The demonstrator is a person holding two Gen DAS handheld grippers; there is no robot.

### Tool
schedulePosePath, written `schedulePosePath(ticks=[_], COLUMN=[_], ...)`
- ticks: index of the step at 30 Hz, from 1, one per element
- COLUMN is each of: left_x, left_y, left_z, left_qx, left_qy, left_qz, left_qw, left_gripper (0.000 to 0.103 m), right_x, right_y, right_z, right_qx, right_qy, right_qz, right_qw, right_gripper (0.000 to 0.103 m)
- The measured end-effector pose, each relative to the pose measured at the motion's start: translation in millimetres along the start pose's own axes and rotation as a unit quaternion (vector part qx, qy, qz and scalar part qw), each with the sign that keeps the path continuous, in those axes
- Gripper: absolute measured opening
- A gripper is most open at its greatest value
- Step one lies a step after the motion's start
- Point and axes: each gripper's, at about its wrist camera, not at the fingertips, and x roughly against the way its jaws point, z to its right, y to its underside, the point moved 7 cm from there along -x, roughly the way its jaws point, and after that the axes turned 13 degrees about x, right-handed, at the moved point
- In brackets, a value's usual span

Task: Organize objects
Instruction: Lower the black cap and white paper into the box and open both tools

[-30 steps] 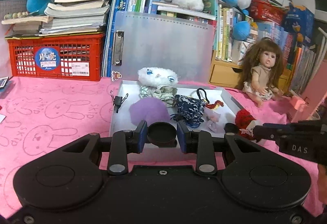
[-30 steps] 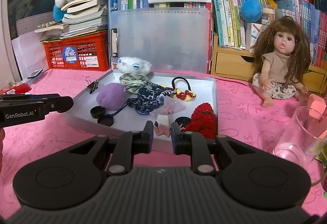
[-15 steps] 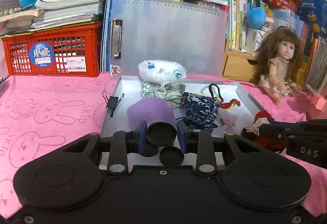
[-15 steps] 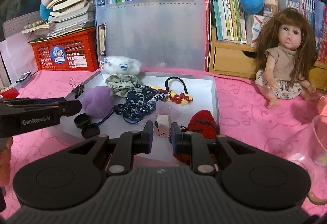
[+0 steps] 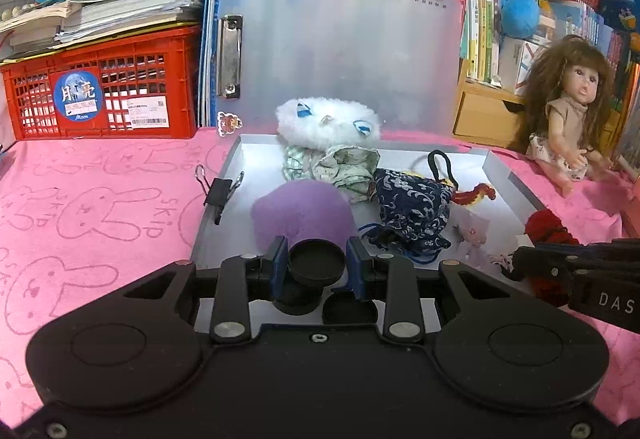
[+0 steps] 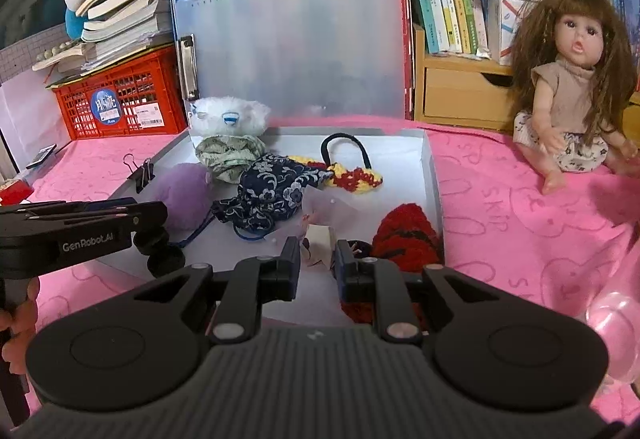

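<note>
Left gripper (image 5: 317, 266) clamped on a black round cap (image 5: 317, 258), pads pressed on either side, held just above the near edge of a shallow white tray (image 5: 505, 175). Two more black caps (image 5: 349, 311) down on the tray floor directly under the jaws. At 12 o'clock from the held cap, a purple pompom (image 5: 301, 211); at 1 o'clock, a dark blue floral pouch (image 5: 412, 207); further off at 12, a white plush (image 5: 327, 122) over a green-checked cloth (image 5: 340, 167). At 10 o'clock, clipped on the tray's left rim, a black binder clip (image 5: 218, 191).

Right gripper (image 6: 317, 262) closed on a small card with a pale trinket (image 6: 320, 239), pinched between the narrow jaws over the tray's near right part. At 2 o'clock from it, touching the tray's right wall, a red crocheted piece (image 6: 408, 235). At 12 o'clock, a yellow-and-red crocheted piece (image 6: 354, 177) with a black hair loop (image 6: 347, 151) behind. Far off at 2 o'clock, outside the tray on the pink cloth (image 6: 500, 219), a seated doll (image 6: 572, 99). At 5 o'clock, at the frame's edge, a clear glass (image 6: 614, 331).
</note>
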Motion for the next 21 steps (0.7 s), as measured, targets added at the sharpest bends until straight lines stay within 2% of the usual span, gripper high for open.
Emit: schedulePosePath(ticks=[14, 21], left_x=[-23, -42], left_y=[0, 2], left_z=[3, 1], left_qx=[-0.016, -0.009], left_qy=[-0.005, -0.011], left_qz=[-0.01, -0.023], left_qw=[0.9998, 0.9996], left_gripper=[0.03, 0.03], right_x=[-21, -30], right_y=[0, -3], right_z=[-4, -1], right_qx=[-0.001, -0.009], right_qy=[-0.015, -0.016], right_qz=[-0.013, -0.016], right_qw=[1.0, 1.0], right_gripper=[0.023, 0.023])
